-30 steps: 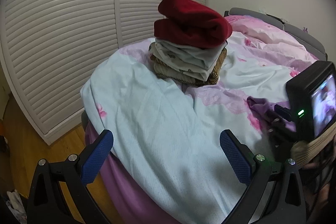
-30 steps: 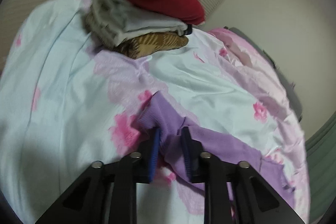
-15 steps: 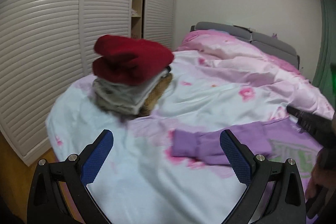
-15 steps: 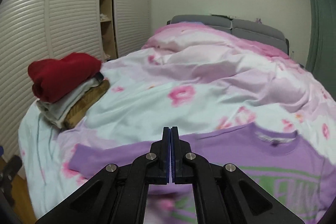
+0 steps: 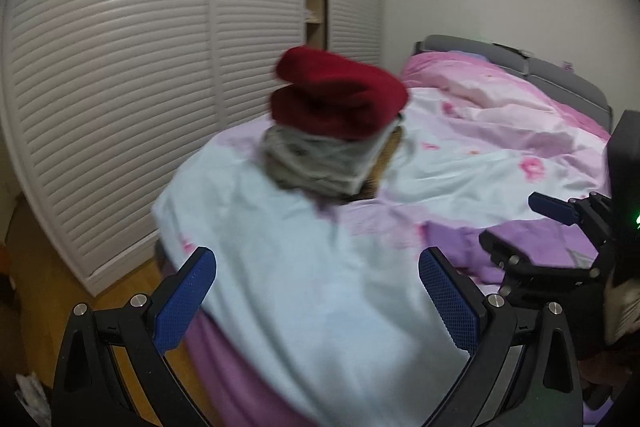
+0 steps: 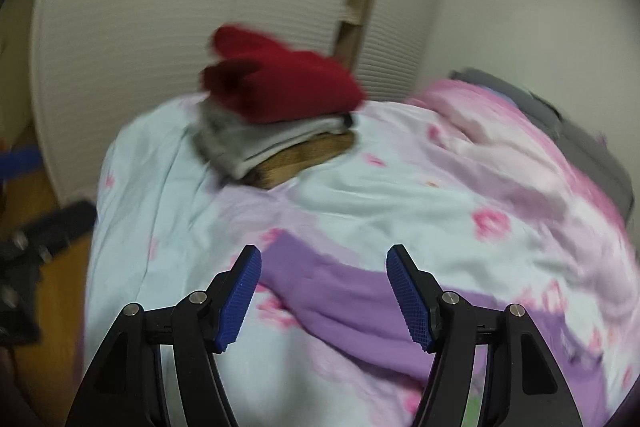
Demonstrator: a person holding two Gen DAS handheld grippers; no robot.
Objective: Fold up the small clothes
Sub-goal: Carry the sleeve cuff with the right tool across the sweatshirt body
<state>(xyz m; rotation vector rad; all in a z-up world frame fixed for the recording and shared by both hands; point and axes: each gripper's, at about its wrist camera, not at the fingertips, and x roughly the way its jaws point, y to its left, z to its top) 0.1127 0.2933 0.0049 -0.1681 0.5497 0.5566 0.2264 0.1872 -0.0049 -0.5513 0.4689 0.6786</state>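
The purple shirt's sleeve [image 6: 340,291] is seen lying crosswise just beyond the wide-open, empty right hand-held gripper [image 6: 324,293], the nearer one; the left hand-held gripper [image 5: 320,301] is likewise wide open and empty.

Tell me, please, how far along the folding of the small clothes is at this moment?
Done: a stack of folded clothes topped by a red garment sits on the bed. In hand: nothing; the right hand-held gripper is open over the purple shirt, the left hand-held gripper open too. Left: folding that shirt.
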